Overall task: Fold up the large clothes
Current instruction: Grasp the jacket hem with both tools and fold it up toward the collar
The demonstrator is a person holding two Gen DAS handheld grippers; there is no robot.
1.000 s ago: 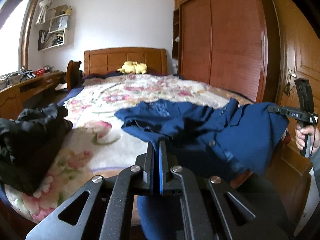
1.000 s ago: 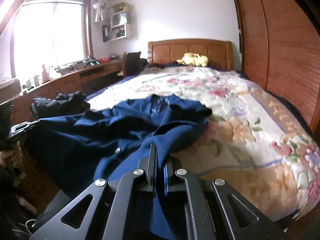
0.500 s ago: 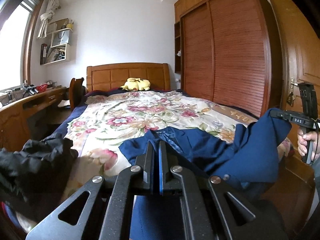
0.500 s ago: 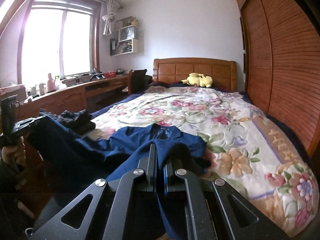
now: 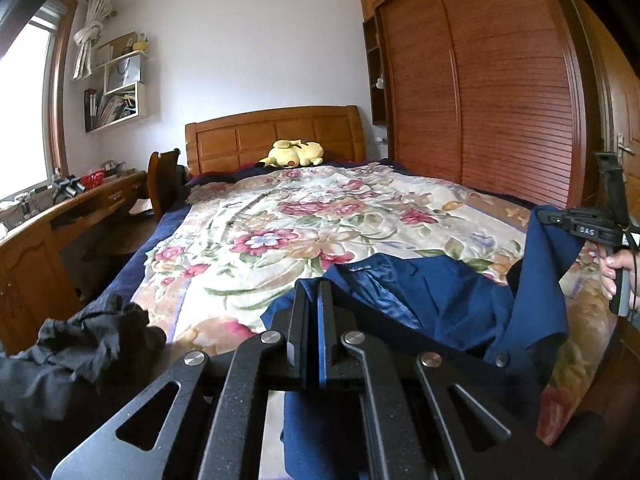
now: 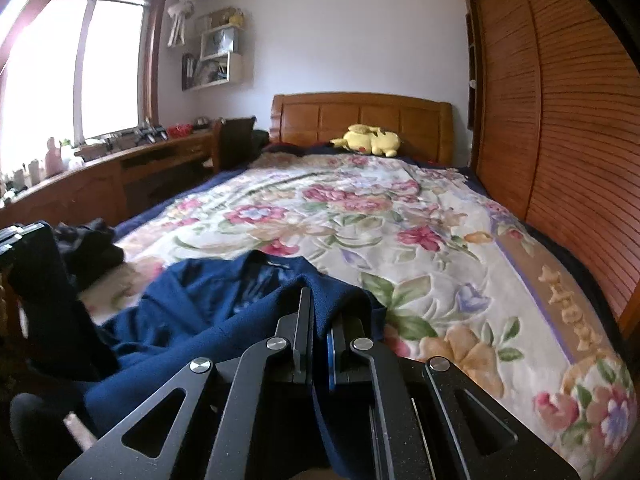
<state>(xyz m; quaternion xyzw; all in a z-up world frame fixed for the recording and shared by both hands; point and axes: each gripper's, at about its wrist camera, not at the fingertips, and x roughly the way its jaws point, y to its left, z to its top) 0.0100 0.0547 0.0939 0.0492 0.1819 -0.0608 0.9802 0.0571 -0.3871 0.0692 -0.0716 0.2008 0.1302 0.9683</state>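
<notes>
— Coat (image 5: pixel 448 300): blue, lying at the foot of the bed (image 5: pixel 320 216), part hanging off the near edge.

— And held by what?

— Pinched by both. Left gripper (image 5: pixel 313 292) squeezed tight on one blue edge. Right gripper (image 6: pixel 320 316) squeezed tight on another, cloth bunched over its tips.

— Lifted?

— Only the pinched edges, up off the bed. Middle flat on the flowery blanket.

— Anything close by?

— Black clothes (image 5: pixel 76 344) heaped at the bed's left corner. Yellow toy (image 6: pixel 370 141) far up by the headboard.
</notes>
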